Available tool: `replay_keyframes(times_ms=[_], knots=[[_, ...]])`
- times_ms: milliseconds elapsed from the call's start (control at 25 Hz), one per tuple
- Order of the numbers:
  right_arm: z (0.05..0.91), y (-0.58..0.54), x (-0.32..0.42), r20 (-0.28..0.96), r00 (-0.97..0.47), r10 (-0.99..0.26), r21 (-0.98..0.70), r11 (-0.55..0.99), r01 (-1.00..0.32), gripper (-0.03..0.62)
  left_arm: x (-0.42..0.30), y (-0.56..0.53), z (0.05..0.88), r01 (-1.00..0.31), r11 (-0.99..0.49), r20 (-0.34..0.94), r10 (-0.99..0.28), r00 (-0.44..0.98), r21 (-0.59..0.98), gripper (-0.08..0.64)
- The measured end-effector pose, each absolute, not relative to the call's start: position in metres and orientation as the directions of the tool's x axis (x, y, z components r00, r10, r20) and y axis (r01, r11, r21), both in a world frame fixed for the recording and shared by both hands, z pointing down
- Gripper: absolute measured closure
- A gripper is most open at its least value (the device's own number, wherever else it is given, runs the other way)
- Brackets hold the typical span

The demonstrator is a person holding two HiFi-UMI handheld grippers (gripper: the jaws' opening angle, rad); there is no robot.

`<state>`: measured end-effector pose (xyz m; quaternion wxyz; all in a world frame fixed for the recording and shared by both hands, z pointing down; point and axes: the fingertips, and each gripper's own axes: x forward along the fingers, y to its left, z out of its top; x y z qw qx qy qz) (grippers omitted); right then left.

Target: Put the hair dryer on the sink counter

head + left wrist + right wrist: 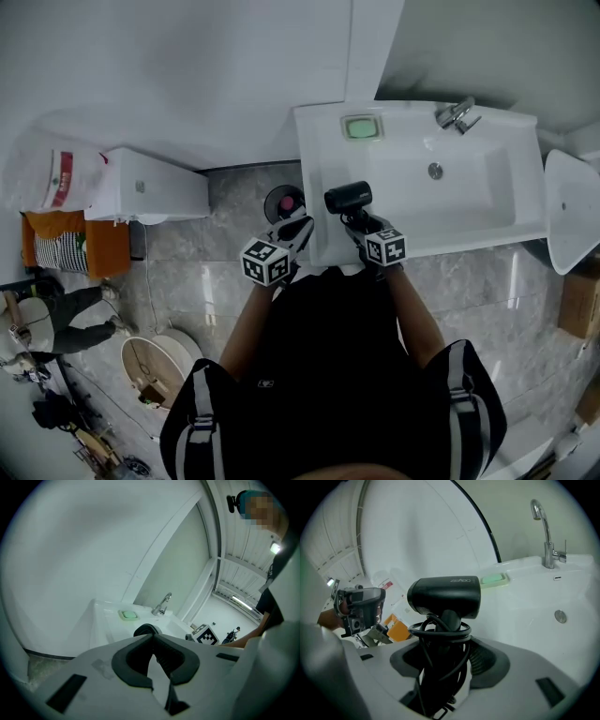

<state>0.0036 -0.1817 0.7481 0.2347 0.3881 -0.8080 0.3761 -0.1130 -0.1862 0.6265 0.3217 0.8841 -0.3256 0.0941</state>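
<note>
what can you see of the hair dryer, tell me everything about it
The hair dryer is black, matte plastic by its look, with a short round barrel that has faint lettering on its side. Its cord is wound in loops round the handle. The right gripper holds it by that wrapped handle, jaws closed on it, barrel on top and lying crosswise. In the head view it is over the front left of the white sink counter; whether it rests there cannot be told.

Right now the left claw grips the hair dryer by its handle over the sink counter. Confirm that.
Not quite: the right claw grips the hair dryer by its handle over the sink counter, as the right gripper view shows. The left claw is shut on nothing.
</note>
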Motion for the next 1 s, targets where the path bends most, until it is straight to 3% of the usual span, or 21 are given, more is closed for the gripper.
replay_keyframes(times_ms=[1000], knots=[[0.793,-0.194,0.002,0.835,-0.39,-0.388,-0.297,0.278,-0.913,0.291,-0.131,-0.18,0.634,-0.643,-0.557,0.379,-0.523,0.763,0.526,0.54]])
